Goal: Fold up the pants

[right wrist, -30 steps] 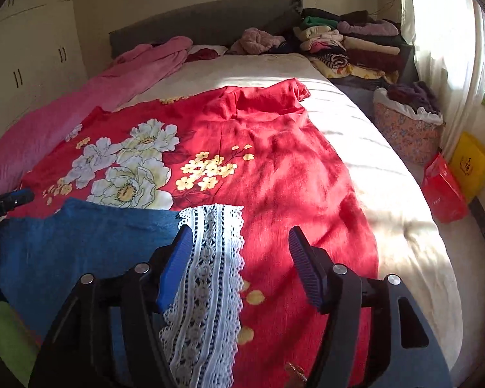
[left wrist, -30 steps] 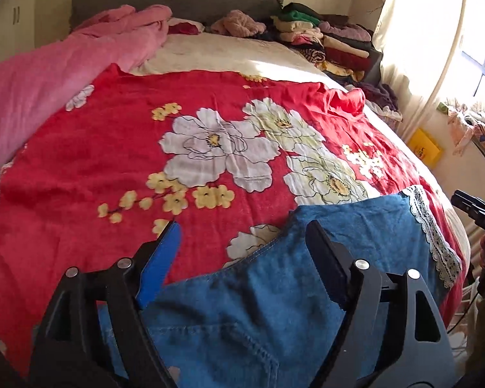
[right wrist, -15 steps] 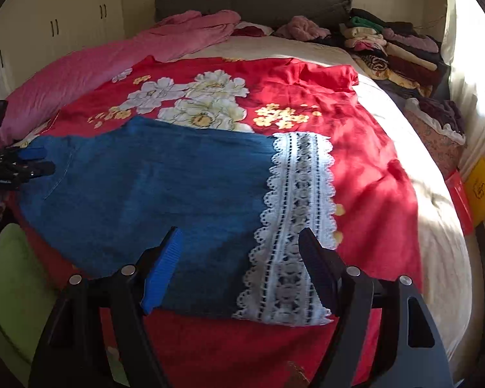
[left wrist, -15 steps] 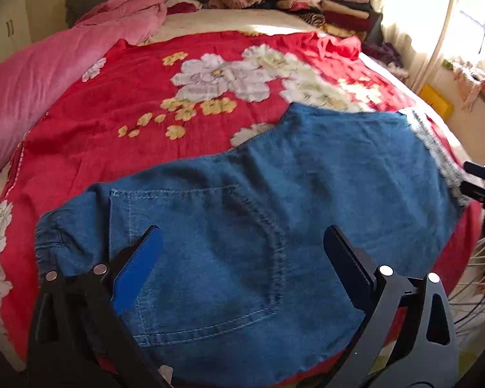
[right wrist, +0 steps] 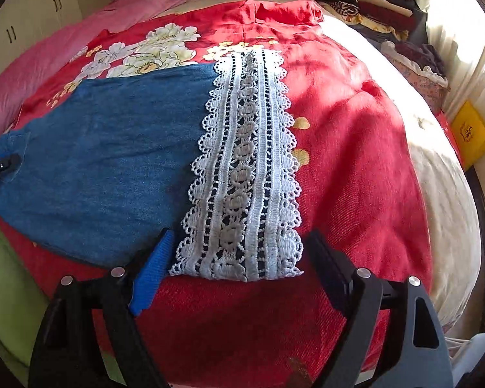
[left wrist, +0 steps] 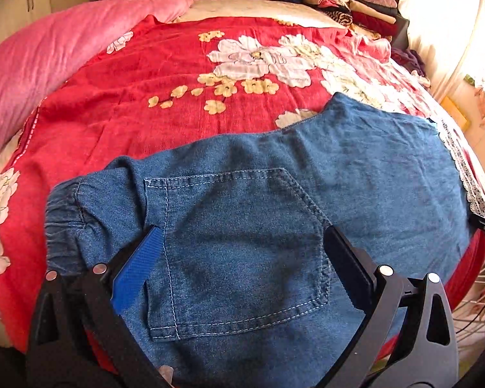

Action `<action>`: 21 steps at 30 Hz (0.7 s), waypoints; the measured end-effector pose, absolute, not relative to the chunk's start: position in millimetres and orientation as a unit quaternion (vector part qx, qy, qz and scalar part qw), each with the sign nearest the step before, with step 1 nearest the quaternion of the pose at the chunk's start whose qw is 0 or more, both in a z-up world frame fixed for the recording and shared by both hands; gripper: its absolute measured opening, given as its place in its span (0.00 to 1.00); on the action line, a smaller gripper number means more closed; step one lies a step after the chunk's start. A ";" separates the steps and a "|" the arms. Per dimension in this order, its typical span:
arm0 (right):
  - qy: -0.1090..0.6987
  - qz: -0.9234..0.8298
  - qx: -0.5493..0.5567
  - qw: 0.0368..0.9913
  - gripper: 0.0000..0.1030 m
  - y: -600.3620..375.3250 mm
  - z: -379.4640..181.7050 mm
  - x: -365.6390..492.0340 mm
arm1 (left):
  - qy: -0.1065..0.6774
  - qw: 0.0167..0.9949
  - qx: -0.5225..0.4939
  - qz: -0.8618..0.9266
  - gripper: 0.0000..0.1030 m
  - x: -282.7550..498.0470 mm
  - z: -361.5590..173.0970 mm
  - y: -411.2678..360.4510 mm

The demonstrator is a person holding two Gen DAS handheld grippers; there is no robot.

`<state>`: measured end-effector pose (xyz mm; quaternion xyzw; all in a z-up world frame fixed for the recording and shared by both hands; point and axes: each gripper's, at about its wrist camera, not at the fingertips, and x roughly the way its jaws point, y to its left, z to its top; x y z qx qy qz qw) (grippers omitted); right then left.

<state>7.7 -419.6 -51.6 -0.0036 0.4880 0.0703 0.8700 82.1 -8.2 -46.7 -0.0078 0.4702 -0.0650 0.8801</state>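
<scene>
Denim pants (left wrist: 307, 200) lie flat on the red floral bedspread (left wrist: 145, 80); left hand-held gripper (left wrist: 242, 242) gapes over their pocket, right hand-held gripper (right wrist: 239, 245), jaws just widening, straddles their lace hem (right wrist: 245, 161) without pinching it.

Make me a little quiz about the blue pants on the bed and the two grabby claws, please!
1. True or false: the blue denim pants lie spread on the red flowered bedspread.
2. What trims the pants' leg end near the right gripper? A) white lace band B) gold zipper C) black buttons
3. Fill in: between the fingers of the left gripper sits a stitched back ____.

Key:
1. True.
2. A, the white lace band.
3. Pocket: the stitched back pocket. Both grippers are open, the left's jaws wide and the right's just widened, with neither pressing the cloth.
</scene>
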 end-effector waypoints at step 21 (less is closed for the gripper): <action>0.391 0.090 0.044 0.915 0.85 -420.0 26.2 -17.6 | 0.399 0.912 0.014 -0.098 0.91 52.0 26.6 -37.7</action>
